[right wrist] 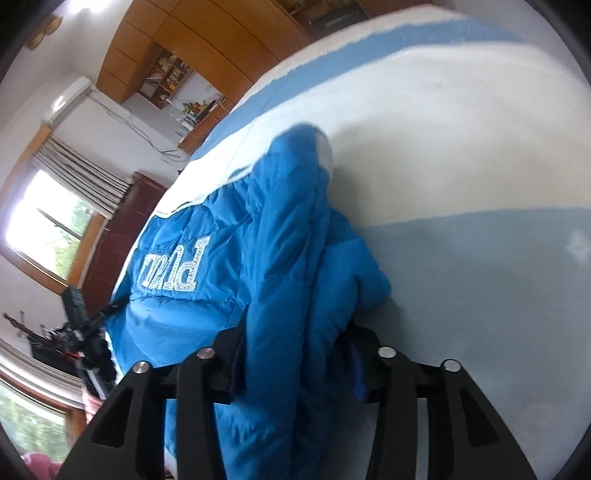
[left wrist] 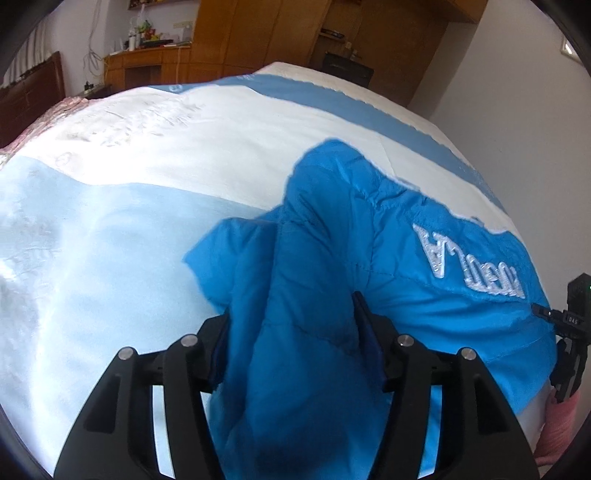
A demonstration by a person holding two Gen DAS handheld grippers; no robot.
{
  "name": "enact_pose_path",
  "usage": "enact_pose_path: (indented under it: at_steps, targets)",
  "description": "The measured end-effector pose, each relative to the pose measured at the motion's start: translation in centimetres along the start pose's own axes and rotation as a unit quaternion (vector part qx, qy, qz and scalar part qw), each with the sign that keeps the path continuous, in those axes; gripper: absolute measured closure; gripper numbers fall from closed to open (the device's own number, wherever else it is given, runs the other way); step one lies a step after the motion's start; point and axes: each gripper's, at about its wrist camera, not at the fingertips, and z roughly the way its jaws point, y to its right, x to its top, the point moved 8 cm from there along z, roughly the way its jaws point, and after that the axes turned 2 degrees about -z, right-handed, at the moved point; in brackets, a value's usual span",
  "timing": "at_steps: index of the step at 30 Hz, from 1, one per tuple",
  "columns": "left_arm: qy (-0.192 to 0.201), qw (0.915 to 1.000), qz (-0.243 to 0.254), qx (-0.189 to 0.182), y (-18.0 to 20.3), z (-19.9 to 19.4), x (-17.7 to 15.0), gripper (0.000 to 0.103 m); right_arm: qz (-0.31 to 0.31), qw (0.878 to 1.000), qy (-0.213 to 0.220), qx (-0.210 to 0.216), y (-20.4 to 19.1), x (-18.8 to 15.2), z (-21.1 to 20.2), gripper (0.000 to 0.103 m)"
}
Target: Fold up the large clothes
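A bright blue padded jacket point(left wrist: 406, 266) with white embroidered lettering lies on a bed with a white and light blue cover point(left wrist: 155, 155). My left gripper point(left wrist: 291, 332) is shut on a thick fold of the jacket, which bulges up between its fingers. My right gripper point(right wrist: 295, 354) is shut on another bunched edge of the same jacket point(right wrist: 229, 236), held just above the bed cover point(right wrist: 461, 155). The other gripper shows at the right edge of the left wrist view point(left wrist: 570, 332) and at the left edge of the right wrist view point(right wrist: 85, 332).
Wooden wardrobes point(left wrist: 258, 33) and a low cabinet point(left wrist: 147, 66) stand beyond the bed's far end. A dark wooden headboard point(right wrist: 122, 236) and a curtained window point(right wrist: 48, 229) are on one side. A white wall point(left wrist: 517, 110) borders the other side.
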Motion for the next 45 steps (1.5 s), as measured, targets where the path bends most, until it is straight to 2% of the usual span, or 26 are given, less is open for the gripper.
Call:
enact_pose_path:
  at_steps: [2,4,7,9,11,15,19,22,28,35,41,45]
  targets:
    - [0.021,0.9996,0.008,0.018,-0.1,-2.2,0.5,0.045,-0.018,1.000,0.015,-0.021,-0.3,0.2,-1.8,0.058]
    - [0.057,0.9967,0.025,0.052,0.3,-4.8,1.2,0.047,-0.034,0.998,0.033,-0.042,-0.8,0.6,-3.5,0.061]
    - [0.079,0.9949,0.040,0.050,2.4,-6.8,1.6,0.047,-0.056,0.995,0.060,-0.049,-2.7,0.7,-5.2,0.065]
    - [0.078,0.9951,0.051,0.033,4.1,-7.1,1.2,0.047,-0.080,0.994,0.063,-0.030,-5.0,0.2,-5.5,0.067]
    - [0.075,0.9945,0.070,0.023,5.9,-6.8,0.7,0.046,-0.105,0.992,0.055,-0.035,-6.6,-1.0,-5.1,0.069]
    - [0.067,0.9907,0.108,0.048,7.6,-5.0,-0.9,0.046,-0.149,0.985,0.049,-0.076,-8.3,-2.6,-3.9,0.070]
    - [0.031,0.9917,0.112,0.055,6.7,-2.2,-3.2,0.046,-0.138,0.985,0.026,-0.095,-7.0,-4.1,-2.3,0.072]
    - [0.036,0.9897,0.123,0.064,6.3,-1.3,-4.5,0.046,-0.122,0.988,0.021,-0.091,-5.6,-5.0,-1.1,0.078]
    - [0.051,0.9894,0.117,0.070,6.0,-0.8,-5.3,0.046,-0.115,0.989,0.050,-0.081,-4.7,-5.7,-0.6,0.079]
    - [0.053,0.9894,0.096,0.095,6.4,-2.6,-5.2,0.045,-0.101,0.988,0.076,-0.087,-5.1,-5.3,-2.1,0.078]
    - [0.053,0.9885,0.081,0.116,7.1,-4.9,-5.5,0.040,-0.105,0.986,0.094,-0.086,-7.5,-4.6,-3.0,0.077]
    - [0.054,0.9892,0.075,0.114,7.1,-6.3,-5.8,0.038,-0.121,0.983,0.104,-0.089,-9.2,-4.4,-3.1,0.077]
